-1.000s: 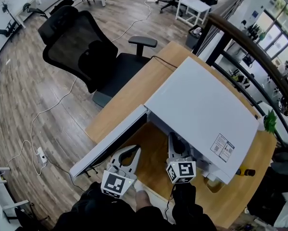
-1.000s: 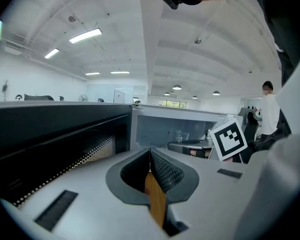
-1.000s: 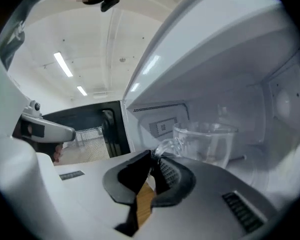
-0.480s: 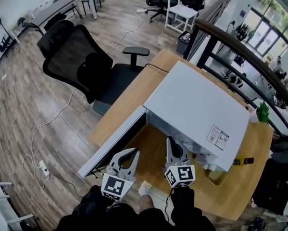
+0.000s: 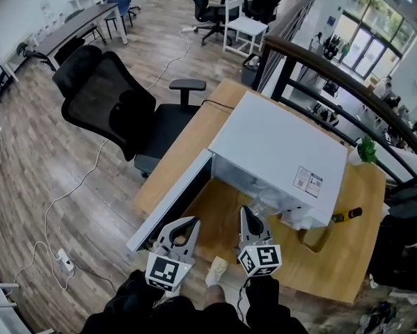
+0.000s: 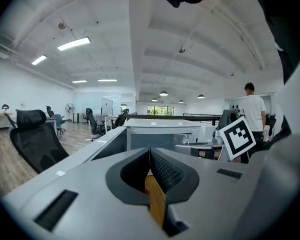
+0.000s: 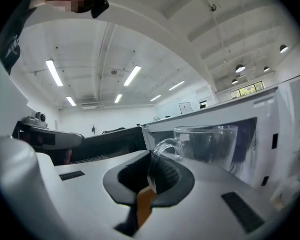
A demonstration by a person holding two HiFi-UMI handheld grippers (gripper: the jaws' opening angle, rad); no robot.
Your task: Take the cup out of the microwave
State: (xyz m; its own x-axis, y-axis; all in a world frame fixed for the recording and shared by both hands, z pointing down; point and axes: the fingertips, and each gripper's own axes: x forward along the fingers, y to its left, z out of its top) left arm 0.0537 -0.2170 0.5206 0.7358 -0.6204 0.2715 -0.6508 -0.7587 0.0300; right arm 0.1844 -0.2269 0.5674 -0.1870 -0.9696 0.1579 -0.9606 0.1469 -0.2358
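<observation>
The white microwave (image 5: 278, 152) stands on the wooden desk (image 5: 194, 141) with its door (image 5: 172, 202) swung open to the left. A clear glass cup (image 5: 264, 202) hangs just in front of the oven's opening. My right gripper (image 5: 248, 214) is shut on its handle. In the right gripper view the cup (image 7: 206, 143) sits just past the gripper (image 7: 152, 156), its handle pinched between the pads, with the microwave's cavity (image 7: 250, 134) behind it. My left gripper (image 5: 187, 223) is beside the open door, shut with nothing in it; the left gripper view shows its tips (image 6: 150, 151) meeting.
A black office chair (image 5: 111, 103) stands left of the desk. A brown bottle (image 5: 347, 216) lies right of the microwave, with a yellowish container (image 5: 316, 239) in front of it. A dark railing (image 5: 333, 68) runs behind the desk. A power strip (image 5: 63, 261) lies on the floor.
Both grippers have drawn back from the microwave and risen. The glass cup has come out of the cavity with the right gripper.
</observation>
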